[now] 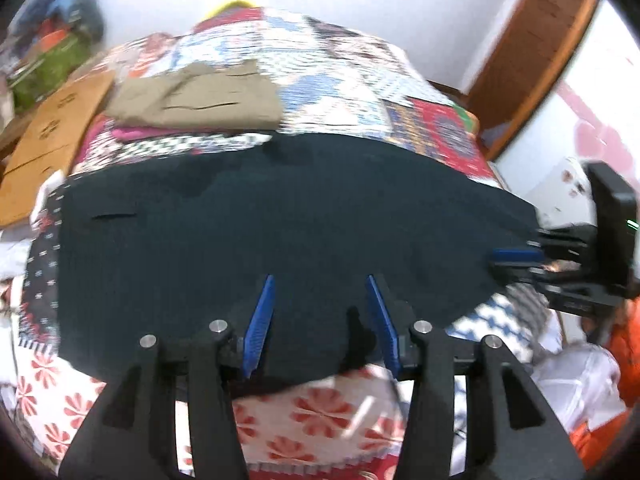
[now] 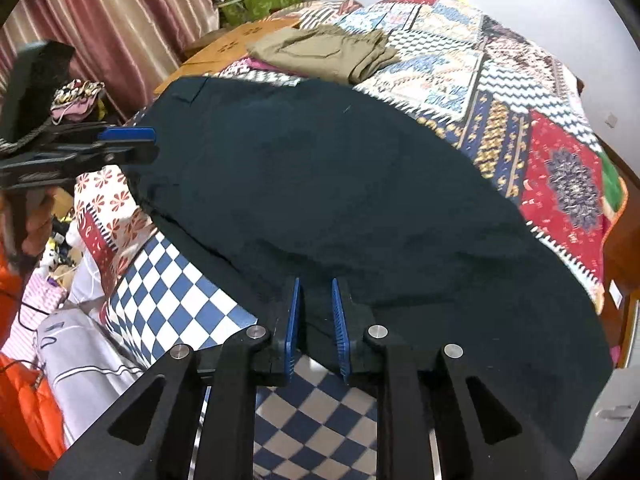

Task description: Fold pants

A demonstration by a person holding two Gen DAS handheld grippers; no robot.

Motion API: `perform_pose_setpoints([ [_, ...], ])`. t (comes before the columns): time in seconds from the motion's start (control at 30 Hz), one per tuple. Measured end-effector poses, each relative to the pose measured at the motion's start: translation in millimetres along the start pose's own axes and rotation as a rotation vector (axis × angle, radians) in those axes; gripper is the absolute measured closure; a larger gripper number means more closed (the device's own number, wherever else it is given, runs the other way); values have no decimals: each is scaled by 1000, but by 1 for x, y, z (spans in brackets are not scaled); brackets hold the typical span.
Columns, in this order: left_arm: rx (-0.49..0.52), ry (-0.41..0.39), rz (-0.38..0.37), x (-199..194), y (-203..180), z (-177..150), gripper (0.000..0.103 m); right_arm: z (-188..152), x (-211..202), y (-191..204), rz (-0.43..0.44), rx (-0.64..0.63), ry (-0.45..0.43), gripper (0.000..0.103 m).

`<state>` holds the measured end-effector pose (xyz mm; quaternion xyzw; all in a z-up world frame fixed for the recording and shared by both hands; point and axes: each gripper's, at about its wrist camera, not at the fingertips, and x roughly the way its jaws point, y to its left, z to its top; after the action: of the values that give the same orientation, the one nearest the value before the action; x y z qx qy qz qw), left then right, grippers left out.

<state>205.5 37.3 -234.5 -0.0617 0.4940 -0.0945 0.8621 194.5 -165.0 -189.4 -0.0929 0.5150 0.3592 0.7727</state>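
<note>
My left gripper (image 1: 320, 320) hangs with its jaws spread wide over the near edge of the dark pants (image 1: 280, 220), which lie flat across the patchwork quilt (image 1: 436, 124) on the bed. My right gripper (image 2: 314, 320) has its jaws only narrowly parted, dark cloth between the blue pads (image 2: 340, 320); whether they pinch it I cannot tell. Folded khaki pants (image 2: 328, 50) sit beyond.

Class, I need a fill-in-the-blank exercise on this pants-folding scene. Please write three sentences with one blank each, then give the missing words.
1. The dark pants lie spread on a patchwork ____.
2. Beyond them lies a folded pair of ____ pants.
3. The left gripper has its jaws ____ over the near edge of the dark pants.

Missing words: quilt; khaki; open
</note>
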Motion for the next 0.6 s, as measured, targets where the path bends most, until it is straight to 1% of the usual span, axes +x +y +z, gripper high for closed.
perform_pose_setpoints([
  [0.07, -51, -9, 25, 3, 19, 6, 55, 6, -6, -4, -7, 11, -20, 86],
  [0.13, -85, -21, 51, 6, 35, 12, 55, 15, -10, -10, -9, 28, -45, 79],
  [0.17, -98, -29, 61, 8, 43, 16, 55, 21, -12, -13, -10, 35, -60, 73],
  [0.2, -108, -34, 68, 9, 49, 18, 55, 28, -14, -15, -10, 40, -77, 70],
  [0.33, -142, -39, 126, 17, 79, 35, 55, 59, -13, -16, -17, 26, -122, 69],
  [0.4, -145, -46, 146, 20, 90, 43, 55, 78, -9, -14, -25, -2, -144, 68],
  [0.47, -145, -54, 169, 22, 100, 51, 55, 95, -2, -13, -15, -18, -153, 66],
  [0.6, -153, -58, 181, 28, 118, 65, 55, 130, 21, -14, 9, -38, -157, 65],
])
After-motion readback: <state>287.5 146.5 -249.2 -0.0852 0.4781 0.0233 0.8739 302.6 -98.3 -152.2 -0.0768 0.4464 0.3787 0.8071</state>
